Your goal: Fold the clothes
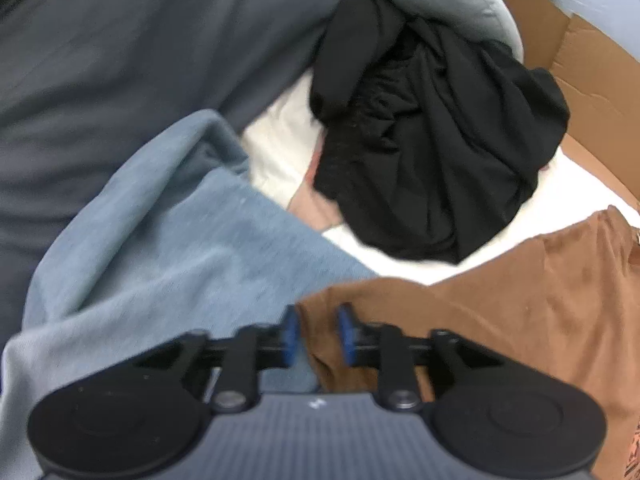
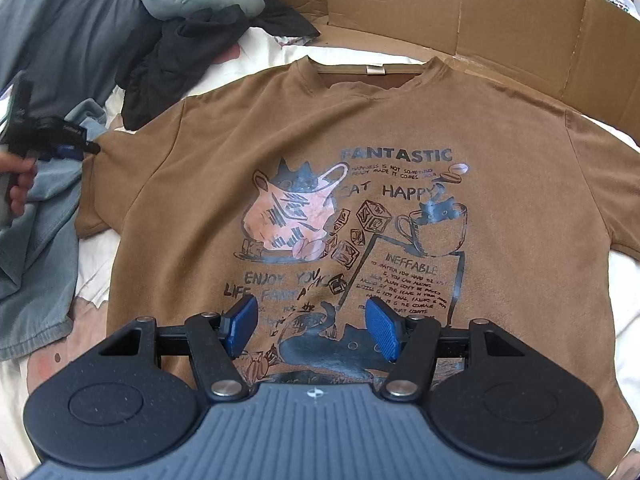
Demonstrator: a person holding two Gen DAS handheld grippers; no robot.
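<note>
The left gripper (image 1: 318,334) straddles the brown shirt (image 2: 360,128) at its sleeve edge, jaws parted, not pinching; the right gripper (image 2: 310,328) hovers open over the hem

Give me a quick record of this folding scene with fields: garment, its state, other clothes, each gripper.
garment: brown T-shirt, print side up
state: spread flat, unfolded
surface: white sheet
other clothes: black garment bunched; light blue garment beside the shirt's sleeve
left gripper: at the sleeve edge, cloth between the parted pads
right gripper: open, above the shirt's lower print
backdrop: cardboard box
</note>
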